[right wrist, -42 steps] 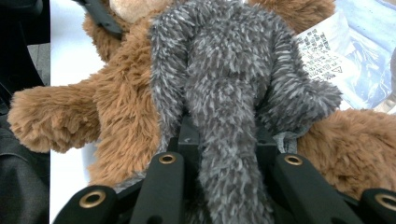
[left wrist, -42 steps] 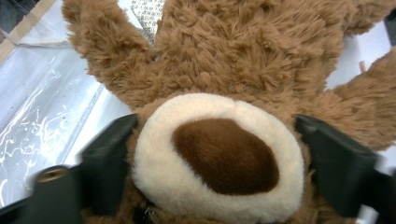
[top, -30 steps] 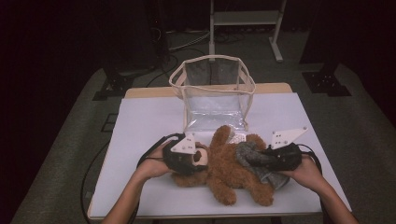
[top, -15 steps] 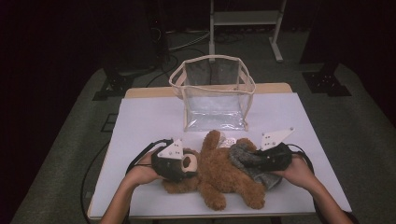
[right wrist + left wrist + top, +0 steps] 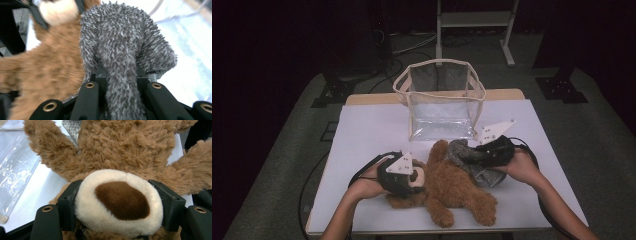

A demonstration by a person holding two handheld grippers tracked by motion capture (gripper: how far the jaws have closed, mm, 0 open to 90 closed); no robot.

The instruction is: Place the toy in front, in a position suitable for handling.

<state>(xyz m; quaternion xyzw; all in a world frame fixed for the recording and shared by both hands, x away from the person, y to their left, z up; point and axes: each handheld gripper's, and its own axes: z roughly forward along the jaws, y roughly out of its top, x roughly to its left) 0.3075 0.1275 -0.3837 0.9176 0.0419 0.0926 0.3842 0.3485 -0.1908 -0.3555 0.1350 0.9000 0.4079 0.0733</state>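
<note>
A brown teddy bear (image 5: 452, 187) lies on its back on the white table (image 5: 372, 130), head to the left. My left gripper (image 5: 414, 177) has its jaws on both sides of the bear's cream muzzle (image 5: 120, 200). They have just been opening and still touch the plush. My right gripper (image 5: 476, 156) is shut on a grey fuzzy cloth (image 5: 462, 152) at the bear's right side. In the right gripper view the grey fuzzy cloth (image 5: 122, 42) runs up between the jaws and folds over, with the teddy bear (image 5: 47, 67) blurred to its left.
A clear plastic bag (image 5: 442, 107) with cream trim stands open at the back middle of the table. The clear plastic bag (image 5: 15, 177) also lies just beyond the bear's arm in the left gripper view. Cables trail from both grippers. Dark floor surrounds the table.
The bear has slid left and toward the near edge with my left gripper. My right gripper has drawn the grey cloth up and back, toward the bag.
</note>
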